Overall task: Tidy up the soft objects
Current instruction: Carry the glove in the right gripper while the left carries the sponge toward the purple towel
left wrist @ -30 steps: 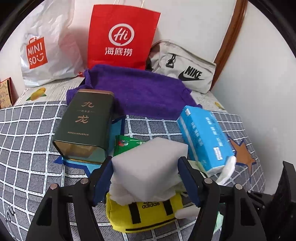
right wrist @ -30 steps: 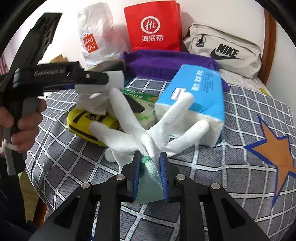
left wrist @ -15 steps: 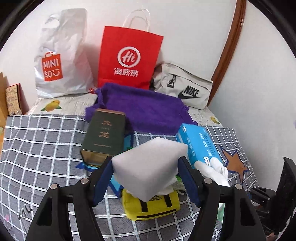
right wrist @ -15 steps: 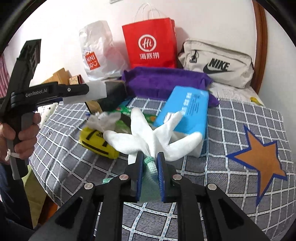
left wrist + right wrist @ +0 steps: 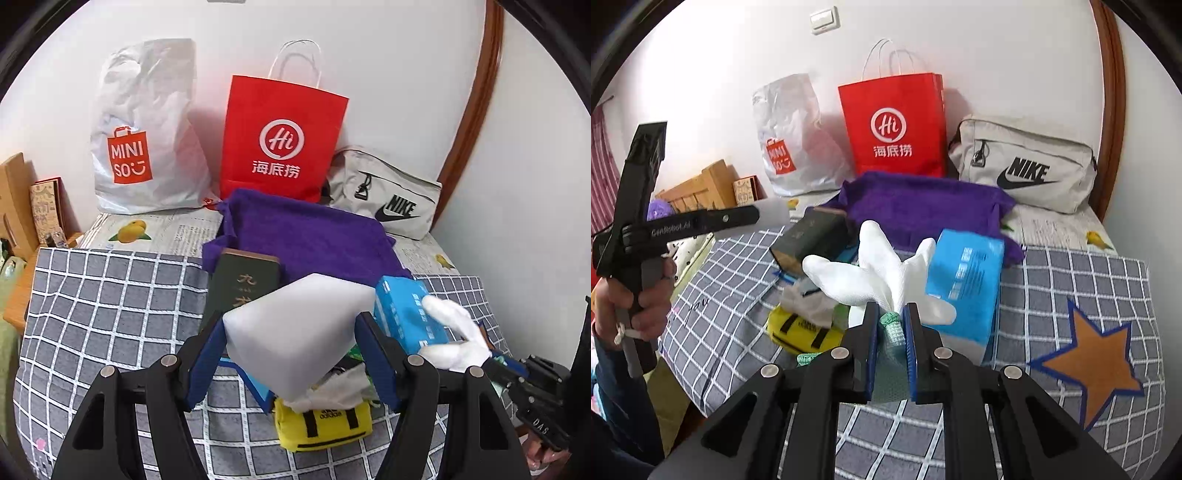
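Observation:
My left gripper [image 5: 291, 350] is shut on a white foam block [image 5: 295, 328] and holds it above the checked cloth. My right gripper [image 5: 891, 325] is shut on the green cuff of a white glove [image 5: 879, 269], lifted clear of the bed; the glove also shows in the left wrist view [image 5: 458, 336]. A yellow adidas pouch [image 5: 323, 424] lies below with crumpled white tissue [image 5: 809, 299] on it. A purple towel [image 5: 306, 236] lies at the back. The left gripper shows in the right wrist view [image 5: 753, 214] at far left.
A dark green tin [image 5: 243, 284] and a blue tissue pack [image 5: 964, 280] lie on the checked cloth [image 5: 110, 295]. A Miniso bag [image 5: 144, 129], a red paper bag [image 5: 280, 140] and a grey Nike bag [image 5: 388, 199] stand against the wall. Wooden boxes [image 5: 701, 188] stand left.
Both grippers have risen and pulled back. The foam block and the glove have come up off the pile with them. The yellow pouch and tissue stay on the cloth.

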`<action>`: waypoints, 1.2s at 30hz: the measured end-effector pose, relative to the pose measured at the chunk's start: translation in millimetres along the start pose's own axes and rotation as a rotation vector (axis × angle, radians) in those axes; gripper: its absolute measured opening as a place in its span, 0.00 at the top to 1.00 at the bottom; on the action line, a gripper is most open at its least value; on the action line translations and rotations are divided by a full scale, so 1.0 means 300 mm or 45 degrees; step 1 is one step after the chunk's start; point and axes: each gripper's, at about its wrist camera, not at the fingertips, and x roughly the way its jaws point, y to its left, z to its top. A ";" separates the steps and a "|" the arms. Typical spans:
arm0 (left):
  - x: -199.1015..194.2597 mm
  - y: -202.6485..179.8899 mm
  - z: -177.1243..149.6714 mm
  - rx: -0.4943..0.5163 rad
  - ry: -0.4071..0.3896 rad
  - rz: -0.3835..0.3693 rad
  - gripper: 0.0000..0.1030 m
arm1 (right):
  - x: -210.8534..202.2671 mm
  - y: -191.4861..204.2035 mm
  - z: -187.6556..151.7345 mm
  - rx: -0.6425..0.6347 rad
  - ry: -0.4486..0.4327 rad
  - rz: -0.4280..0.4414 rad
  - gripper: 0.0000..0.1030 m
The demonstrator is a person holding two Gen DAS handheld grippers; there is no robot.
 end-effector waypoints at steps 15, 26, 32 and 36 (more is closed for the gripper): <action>0.113 0.058 0.163 -0.028 0.019 0.077 0.33 | 0.149 -0.098 0.214 0.040 -0.022 -0.035 0.87; 0.318 0.088 0.303 -0.003 0.068 0.116 0.33 | 0.342 -0.212 0.402 0.044 -0.047 -0.113 0.87; 0.458 0.084 0.363 0.031 0.114 0.121 0.33 | 0.476 -0.265 0.481 0.051 -0.028 -0.121 0.87; 0.526 0.084 0.391 0.047 0.125 0.122 0.33 | 0.581 -0.294 0.519 0.043 0.011 -0.140 0.87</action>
